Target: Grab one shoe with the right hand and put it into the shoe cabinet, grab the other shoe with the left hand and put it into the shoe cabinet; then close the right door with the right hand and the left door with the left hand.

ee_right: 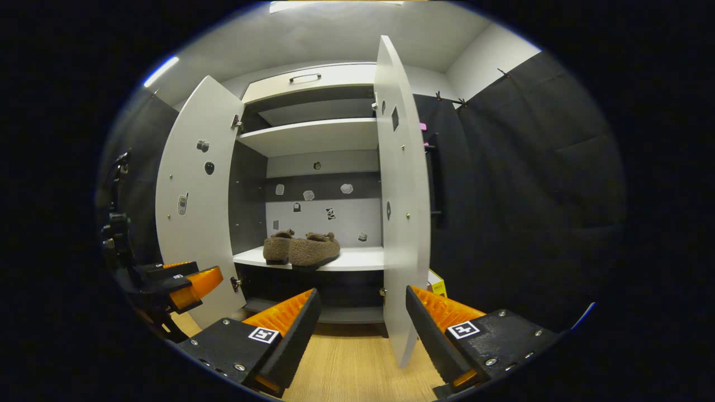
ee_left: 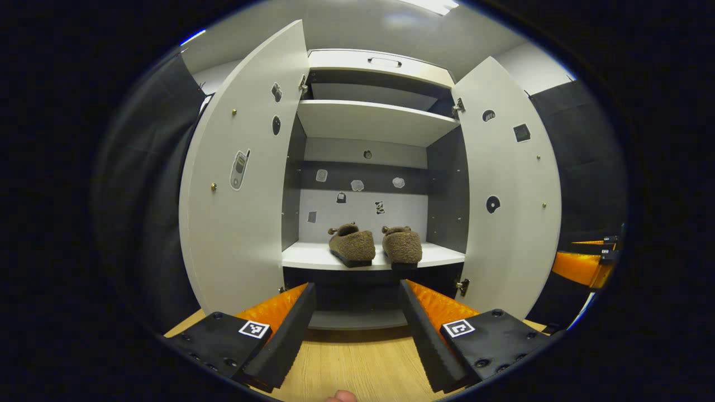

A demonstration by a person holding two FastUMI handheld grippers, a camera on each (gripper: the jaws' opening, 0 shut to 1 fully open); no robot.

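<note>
Standing: both shoes already sit in the shoe cabinet (ee_left: pixel 380 72), so by my reading the placing half is done and only the doors remain.
Left shoe: the left shoe (ee_left: pixel 352 244) rests on the lower shelf (ee_left: pixel 313 257), toe toward the opening, just beside its partner.
Right shoe: the right shoe (ee_left: pixel 402 244) sits on the same shelf, close to the first but with a narrow gap between them; the pair is near the front edge, probably set there because it was the easiest reach.
Left tongs: the left tongs (ee_left: pixel 357 318) are spread apart and hold nothing, aimed at the cabinet's middle from out in front.
Right tongs: the right tongs (ee_right: pixel 360 326) are likewise apart and empty, with the edge of the right door (ee_right: pixel 399 212) standing just above their gap, which looks like a line-up for pushing it.
Doors: the right door and the left door (ee_left: pixel 240 184) both hang wide open, each dotted with small stickers.
Surface: a light wood-grain floor (ee_left: pixel 357 368) runs under the tongs up to the cabinet's base.
Room: black cloth (ee_right: pixel 530 184) hangs on both sides, pale walls and ceiling above, with a ceiling light (ee_left: pixel 433 5) overhead.
</note>
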